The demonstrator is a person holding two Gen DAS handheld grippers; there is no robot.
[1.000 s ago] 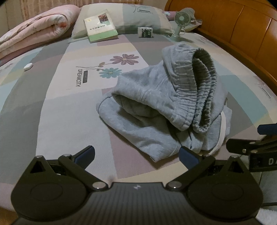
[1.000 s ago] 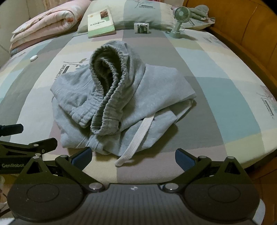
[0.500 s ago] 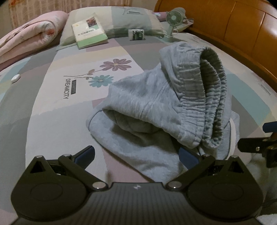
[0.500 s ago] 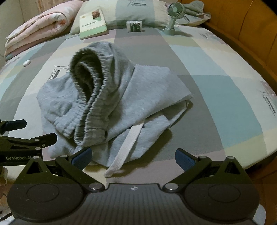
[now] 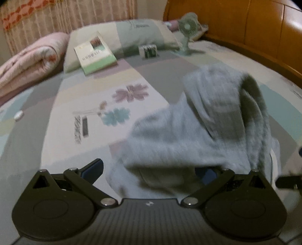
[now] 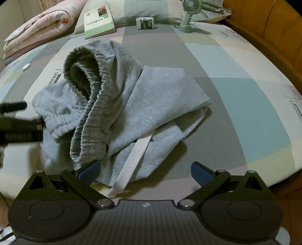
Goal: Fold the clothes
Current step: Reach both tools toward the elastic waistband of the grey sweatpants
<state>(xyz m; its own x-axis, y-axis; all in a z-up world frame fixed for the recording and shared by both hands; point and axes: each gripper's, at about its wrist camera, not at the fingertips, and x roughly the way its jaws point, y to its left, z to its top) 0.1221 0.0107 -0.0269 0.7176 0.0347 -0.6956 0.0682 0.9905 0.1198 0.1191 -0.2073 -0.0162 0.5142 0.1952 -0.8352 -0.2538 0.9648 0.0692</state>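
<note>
Bedsheet (image 6: 236, 88) fills our views; crumpled grey sweatpants (image 6: 132, 105) lie centre-frame, long axis running lower left to upper right, elastic waistband mouth facing upper left. Our left gripper (image 5: 151, 169) and right gripper (image 6: 144, 169) both stand spread at its near edge.

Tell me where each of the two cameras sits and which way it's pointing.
Left wrist: on the left gripper, facing the bed's pillow end; grey sweatpants fill its open jaws.
Right wrist: on the right gripper, same heading, over the white drawstring; the left gripper intrudes at left.
Shared: sweatpants, book, fan.
</note>
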